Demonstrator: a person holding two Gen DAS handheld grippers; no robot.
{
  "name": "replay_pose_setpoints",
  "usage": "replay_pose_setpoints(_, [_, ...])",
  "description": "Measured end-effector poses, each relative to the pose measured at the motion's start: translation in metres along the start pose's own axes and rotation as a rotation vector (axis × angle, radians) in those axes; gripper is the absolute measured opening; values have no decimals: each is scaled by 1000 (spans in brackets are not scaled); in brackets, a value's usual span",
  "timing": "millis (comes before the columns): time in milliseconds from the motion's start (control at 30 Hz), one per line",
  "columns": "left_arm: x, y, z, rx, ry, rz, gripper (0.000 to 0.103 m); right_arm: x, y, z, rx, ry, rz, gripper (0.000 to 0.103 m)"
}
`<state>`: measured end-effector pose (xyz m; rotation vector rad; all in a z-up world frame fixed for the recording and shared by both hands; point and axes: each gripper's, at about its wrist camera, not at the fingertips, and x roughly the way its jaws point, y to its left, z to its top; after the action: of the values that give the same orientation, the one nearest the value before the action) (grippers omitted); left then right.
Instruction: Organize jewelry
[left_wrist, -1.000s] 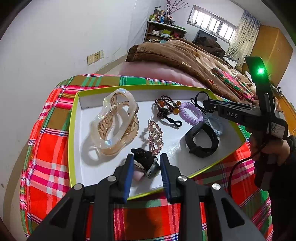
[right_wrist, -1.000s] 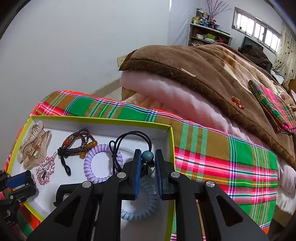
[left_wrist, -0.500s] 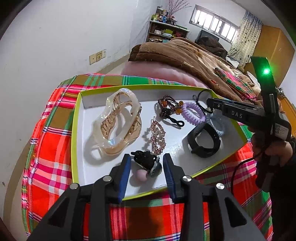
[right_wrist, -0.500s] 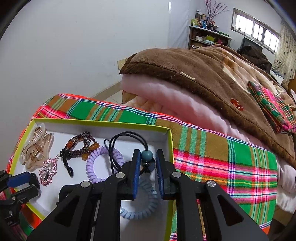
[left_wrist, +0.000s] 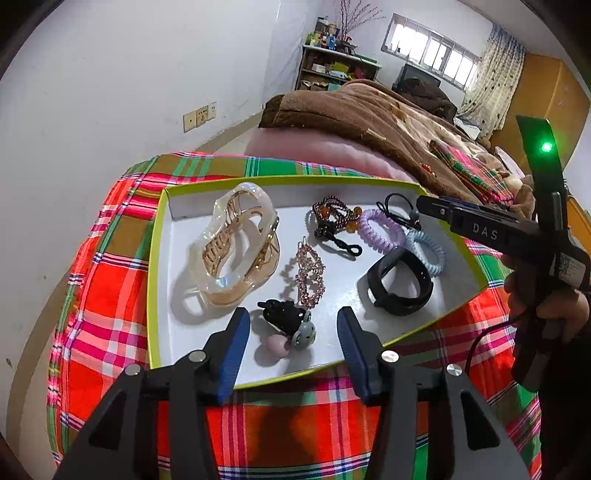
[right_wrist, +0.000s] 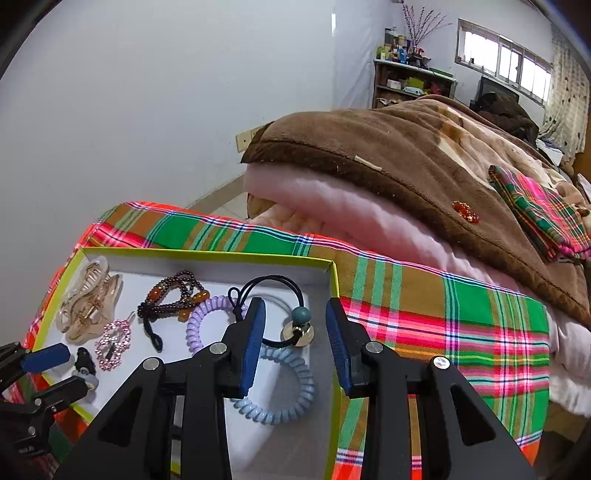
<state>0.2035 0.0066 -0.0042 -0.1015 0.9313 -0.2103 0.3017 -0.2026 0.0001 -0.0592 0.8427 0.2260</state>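
Both my grippers had just let go. My left gripper (left_wrist: 291, 341), clamped on the small black clip (left_wrist: 282, 316) 1 second earlier, now stood released around it, the clip lying at the near edge of the white tray (left_wrist: 162, 280). My right gripper (right_wrist: 295, 339) had likewise sprung apart, leaving the black hair tie with the teal bead (right_wrist: 300, 315) resting in the tray's far right corner, beside the blue coil tie (right_wrist: 288, 398). I judged both pieces placed; only the red trinket (right_wrist: 466, 212) on the brown blanket (right_wrist: 406, 155) seemed left.
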Motion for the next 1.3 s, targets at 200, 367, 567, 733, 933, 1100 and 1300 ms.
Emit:
replay_pose_setpoints(200, [-13, -7, -5, -4, -25, 5, 55, -26, -1, -12, 36, -36, 10, 35])
replay_pose_setpoints(367, [-29, -14, -12, -11, -61, 40, 59, -60, 1, -29, 76, -80, 22, 35])
replay_pose_setpoints(567, [-52, -22, -21, -17, -115, 82, 59, -96, 7, -53, 92, -127, 18, 43])
replay_pose_setpoints(733, [-68, -32, -30, -5, -146, 133, 59, -121, 13, -78, 100, -150, 24, 47])
replay_pose_setpoints(933, [-79, -41, -42, -4, -159, 171, 59, -145, 20, -103, 93, -167, 31, 47])
replay_pose_setpoints(1100, [-87, -51, -53, 14, -176, 201, 59, -159, 27, -118, 82, -192, 14, 47])
replay_pose_setpoints(1300, [-96, -57, -62, 13, -172, 193, 59, -169, 30, -131, 105, -196, 14, 47])
